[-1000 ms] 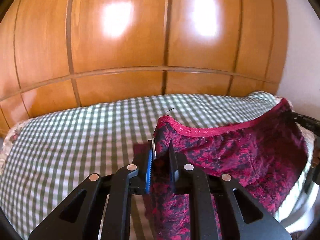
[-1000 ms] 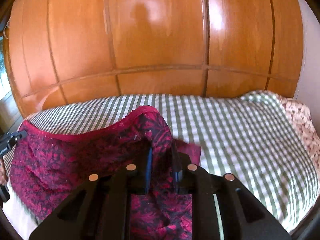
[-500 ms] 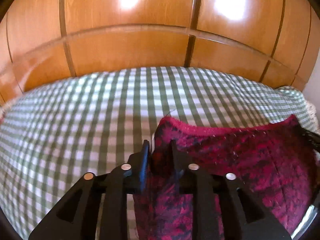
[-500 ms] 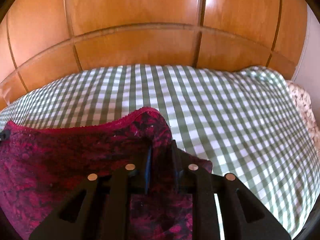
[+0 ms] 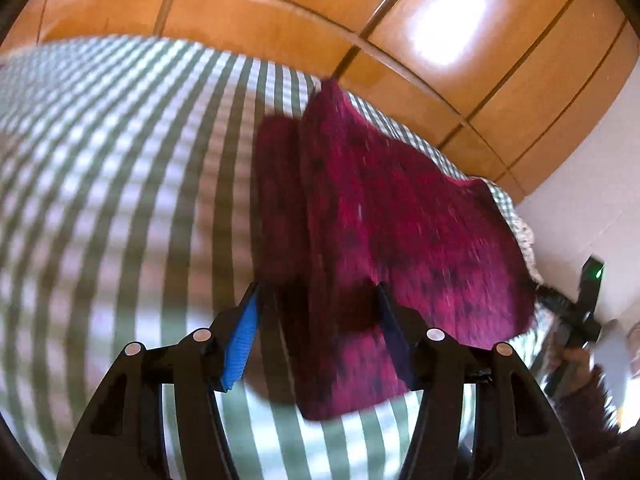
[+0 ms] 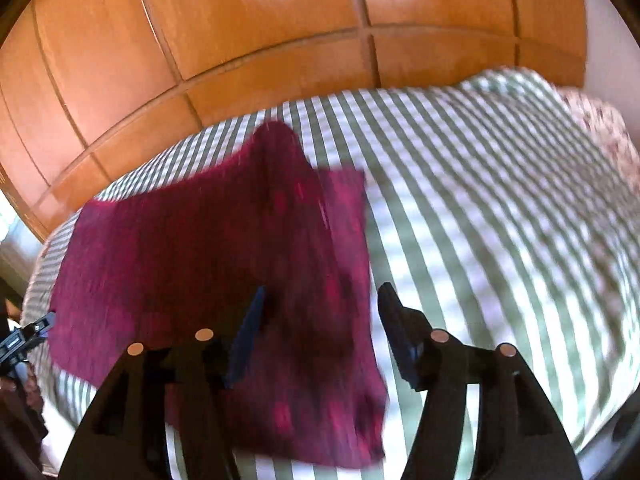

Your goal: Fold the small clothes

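Small crimson garment with dark floral print [image 5: 384, 216] lies on bed with green-and-white checked sheet [image 5: 120, 184], glossy wooden panelled wall [image 5: 360, 20] behind. Left claw [image 5: 318, 300] opening, pads not pressing; garment's near edge between its 2 fingers, cloth running ahead and right. Right claw [image 6: 320, 300] opening too; garment [image 6: 208, 248] between fingers, spreading ahead and left, nothing gripped. Both views blurred.

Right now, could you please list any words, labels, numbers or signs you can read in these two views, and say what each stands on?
None can be read. The red garment, checked cloth, wooden panels and both grippers show no lettering; both views are motion-blurred.
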